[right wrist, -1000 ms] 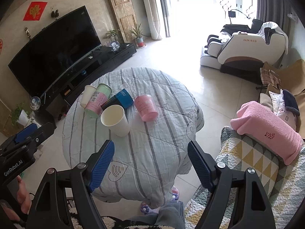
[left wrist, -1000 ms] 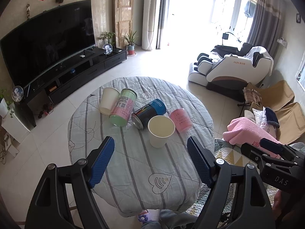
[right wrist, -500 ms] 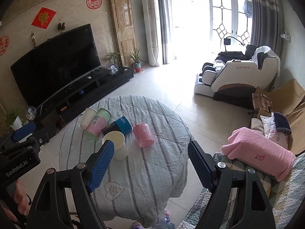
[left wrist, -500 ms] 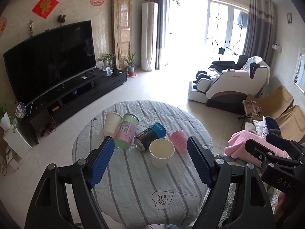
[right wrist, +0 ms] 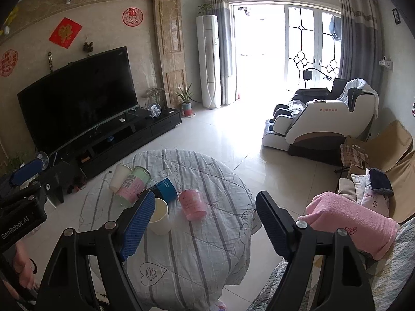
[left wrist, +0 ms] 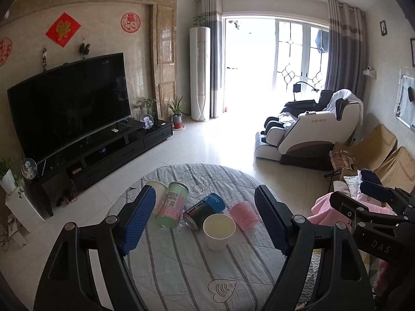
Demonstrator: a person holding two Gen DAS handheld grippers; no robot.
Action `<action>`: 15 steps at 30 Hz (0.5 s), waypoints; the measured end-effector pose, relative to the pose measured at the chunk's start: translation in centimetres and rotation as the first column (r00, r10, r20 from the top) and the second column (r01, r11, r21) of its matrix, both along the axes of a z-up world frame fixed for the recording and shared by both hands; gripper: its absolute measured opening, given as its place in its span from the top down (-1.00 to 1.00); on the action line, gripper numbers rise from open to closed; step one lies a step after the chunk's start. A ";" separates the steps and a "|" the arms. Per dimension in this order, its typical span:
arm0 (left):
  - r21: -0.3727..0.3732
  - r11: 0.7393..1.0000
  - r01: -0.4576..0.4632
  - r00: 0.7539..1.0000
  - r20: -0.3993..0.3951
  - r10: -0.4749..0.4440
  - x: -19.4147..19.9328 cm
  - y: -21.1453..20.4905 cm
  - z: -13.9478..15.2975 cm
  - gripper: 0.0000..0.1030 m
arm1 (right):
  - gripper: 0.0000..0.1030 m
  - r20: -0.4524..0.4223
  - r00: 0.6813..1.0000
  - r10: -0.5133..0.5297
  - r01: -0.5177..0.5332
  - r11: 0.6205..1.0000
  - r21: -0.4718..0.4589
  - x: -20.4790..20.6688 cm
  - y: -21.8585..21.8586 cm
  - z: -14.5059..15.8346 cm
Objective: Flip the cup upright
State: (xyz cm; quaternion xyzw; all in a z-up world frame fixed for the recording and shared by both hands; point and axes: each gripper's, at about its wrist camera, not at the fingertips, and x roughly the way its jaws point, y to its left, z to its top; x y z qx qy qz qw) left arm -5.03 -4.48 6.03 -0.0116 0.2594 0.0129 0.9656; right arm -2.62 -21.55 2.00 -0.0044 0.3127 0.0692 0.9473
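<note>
A round table with a striped grey cloth (left wrist: pixel 181 272) (right wrist: pixel 207 246) holds several cups. A cream paper cup (left wrist: pixel 218 232) (right wrist: pixel 160 220) stands upright near the middle. A pink cup (left wrist: pixel 243 213) (right wrist: pixel 193 204), a blue and black can (left wrist: pixel 205 210) (right wrist: pixel 164 190), a pink and green cup (left wrist: pixel 171 208) (right wrist: pixel 132 185) and a white cup (left wrist: pixel 158 190) (right wrist: pixel 119 177) lie on their sides behind it. My left gripper (left wrist: pixel 206 221) is open and empty, held well back from the cups. My right gripper (right wrist: pixel 205 224) is open and empty, to the right of the left one.
A TV (left wrist: pixel 70 106) on a black console stands at the left. A massage chair (left wrist: pixel 311 134) is at the back right. A sofa with a pink towel (right wrist: pixel 350 223) is at the right, close to the table. Tiled floor (left wrist: pixel 220 142) lies beyond.
Both grippers have drawn back and tilted up, so the table and cups sit lower and farther in both views. The cups have not moved. Both grippers stay open.
</note>
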 end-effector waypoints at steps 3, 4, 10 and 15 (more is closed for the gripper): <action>0.003 1.000 -0.001 1.000 0.014 0.001 -0.2 -0.2 0.2 -0.57 | -0.58 -0.007 1.000 0.000 0.000 1.000 0.002 0.1 -0.1 -0.1; 0.003 1.000 0.001 1.000 0.014 -0.001 -0.3 -0.2 0.2 -0.57 | -0.58 -0.007 1.000 0.002 -0.002 1.000 0.002 0.1 -0.1 -0.2; 0.008 1.000 -0.012 1.000 0.021 0.012 -0.7 -0.4 0.1 -0.59 | -0.58 0.004 1.000 0.007 -0.007 1.000 -0.010 -0.4 -0.1 0.0; 0.003 1.000 -0.020 1.000 0.012 0.019 -0.7 -0.4 -0.1 -0.62 | -0.58 -0.009 1.000 0.013 -0.013 1.000 -0.018 -0.4 0.0 -0.3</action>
